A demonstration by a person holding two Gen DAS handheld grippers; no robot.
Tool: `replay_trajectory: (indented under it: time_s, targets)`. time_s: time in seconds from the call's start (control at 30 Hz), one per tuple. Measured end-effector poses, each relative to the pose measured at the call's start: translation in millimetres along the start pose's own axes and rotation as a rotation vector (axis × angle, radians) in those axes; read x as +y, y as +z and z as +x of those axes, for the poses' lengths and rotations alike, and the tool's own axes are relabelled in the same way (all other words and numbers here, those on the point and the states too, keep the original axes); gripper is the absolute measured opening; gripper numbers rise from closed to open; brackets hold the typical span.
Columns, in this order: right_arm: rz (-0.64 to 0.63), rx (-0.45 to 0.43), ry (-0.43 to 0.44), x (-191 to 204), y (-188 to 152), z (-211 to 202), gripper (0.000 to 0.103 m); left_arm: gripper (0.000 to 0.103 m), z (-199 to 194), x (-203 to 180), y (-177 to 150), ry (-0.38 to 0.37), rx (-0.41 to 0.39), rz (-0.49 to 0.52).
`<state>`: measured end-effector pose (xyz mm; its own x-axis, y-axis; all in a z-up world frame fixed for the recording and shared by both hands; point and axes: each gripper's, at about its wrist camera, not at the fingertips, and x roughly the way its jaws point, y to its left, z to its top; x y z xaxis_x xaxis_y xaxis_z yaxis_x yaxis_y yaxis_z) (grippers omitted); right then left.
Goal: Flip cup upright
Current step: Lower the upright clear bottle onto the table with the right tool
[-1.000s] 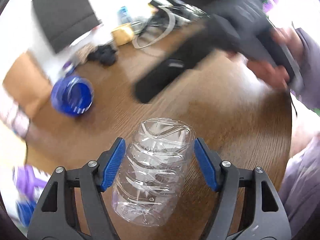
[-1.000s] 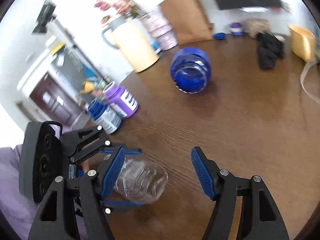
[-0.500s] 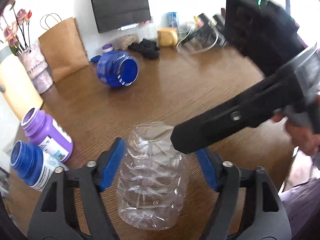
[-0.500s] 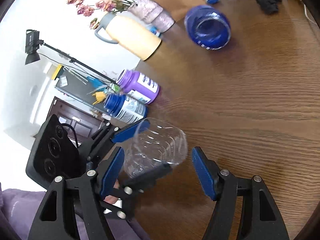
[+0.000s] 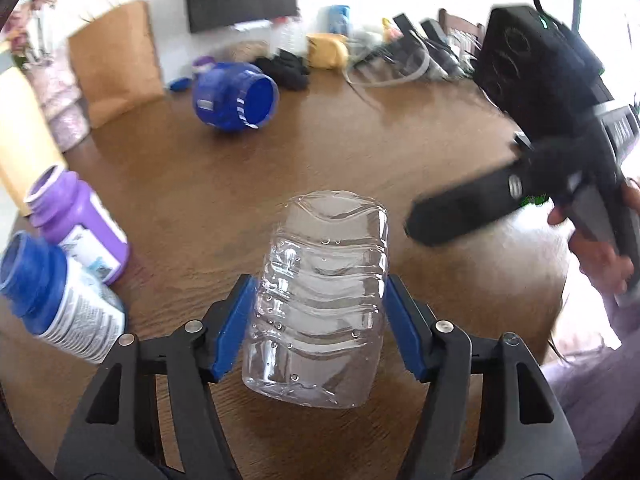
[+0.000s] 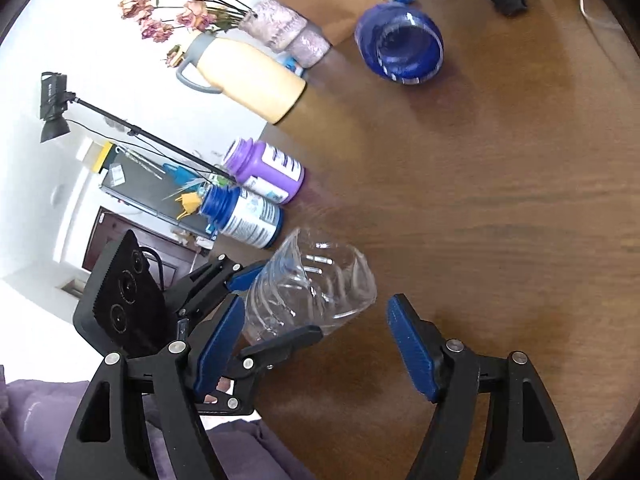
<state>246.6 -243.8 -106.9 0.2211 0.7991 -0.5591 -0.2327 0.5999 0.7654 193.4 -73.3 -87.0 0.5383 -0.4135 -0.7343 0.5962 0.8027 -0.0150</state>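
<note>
now | left claw [image 5: 318,320] clamped on clear cup [image 5: 320,300] above table [image 5: 400,140] | right claw [image 6: 316,344] wide open, empty

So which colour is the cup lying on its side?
Blue cup, clearest in the right wrist view.

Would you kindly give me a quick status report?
Left gripper shut on clear cup, tilted above table. Right gripper open, empty. Nothing obstructing.

Cup [image 5: 320,304]: clear ribbed plastic, glossy (droplets inside). Table [image 5: 200,200]: wood-grain, satin sheen. Paper bag [image 5: 116,60]: matt brown.
</note>
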Motion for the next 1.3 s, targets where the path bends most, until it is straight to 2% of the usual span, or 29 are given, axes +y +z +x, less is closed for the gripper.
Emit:
replay_trajectory:
  time_s: [0.07, 0.17, 0.27, 0.33, 0.37, 0.47, 0.53, 0.6, 0.67, 0.8, 0.87, 1.0, 1.17, 1.23, 1.3]
  targets:
    - [0.021, 0.019, 0.023, -0.6, -2.8, 4.9, 0.077, 0.060, -15.0, -3.8, -0.5, 0.008, -0.081, -0.008]
    - [0.048, 0.018, 0.096, 1.1, -2.0, 11.1, 0.080, 0.060, -27.1, -13.2, 1.8, 0.039, -0.135, 0.028]
    - [0.057, 0.013, 0.130, 8.1, 3.3, 17.8, 0.080, 0.060, -29.5, -18.5, 2.8, 0.032, -0.155, 0.045]
    - [0.062, 0.011, 0.120, 11.4, 7.2, 21.5, 0.079, 0.061, -29.2, -18.0, 2.8, 0.029, -0.155, 0.045]
    - [0.059, 0.008, 0.113, 12.2, 8.4, 22.6, 0.072, 0.061, -29.8, -16.3, 1.7, 0.034, -0.153, 0.035]
    - [0.054, 0.007, 0.104, 12.6, 12.7, 26.5, 0.069, 0.064, -26.6, -4.9, 3.6, 0.009, -0.129, -0.013]
    - [0.027, 0.012, 0.058, 17.1, 16.8, 29.8, 0.069, 0.064, -18.9, 1.9, 7.0, 0.007, -0.111, -0.032]
    - [-0.030, -0.004, -0.007, 25.0, 24.0, 31.3, 0.069, 0.069, -18.0, 8.1, 8.3, 0.012, -0.107, -0.048]
    - [-0.110, -0.042, -0.123, 35.5, 36.7, 29.4, 0.069, 0.080, -18.3, 16.5, 9.1, 0.016, -0.095, -0.078]
    - [-0.360, -0.154, -0.368, 67.7, 58.7, 31.9, 0.069, 0.086, -19.0, 36.4, 10.1, 0.054, -0.038, -0.166]
    - [-0.462, -0.147, -0.448, 76.9, 68.3, 46.2, 0.069, 0.091, -19.6, 43.5, 7.4, 0.059, -0.019, -0.211]
    - [-0.592, -0.096, -0.480, 86.4, 82.1, 82.9, 0.070, 0.095, -25.4, 51.0, -3.1, 0.066, -0.042, -0.253]
    - [-0.707, -0.082, -0.589, 94.2, 76.4, 109.6, 0.071, 0.095, -28.3, 57.0, -6.5, 0.072, -0.049, -0.294]
    - [-0.715, -0.063, -0.591, 96.5, 73.7, 113.9, 0.071, 0.096, -27.9, 56.3, -5.9, 0.080, -0.056, -0.291]
    - [-0.705, -0.047, -0.556, 97.2, 71.1, 113.3, 0.071, 0.096, -26.1, 57.1, -5.9, 0.074, -0.054, -0.297]
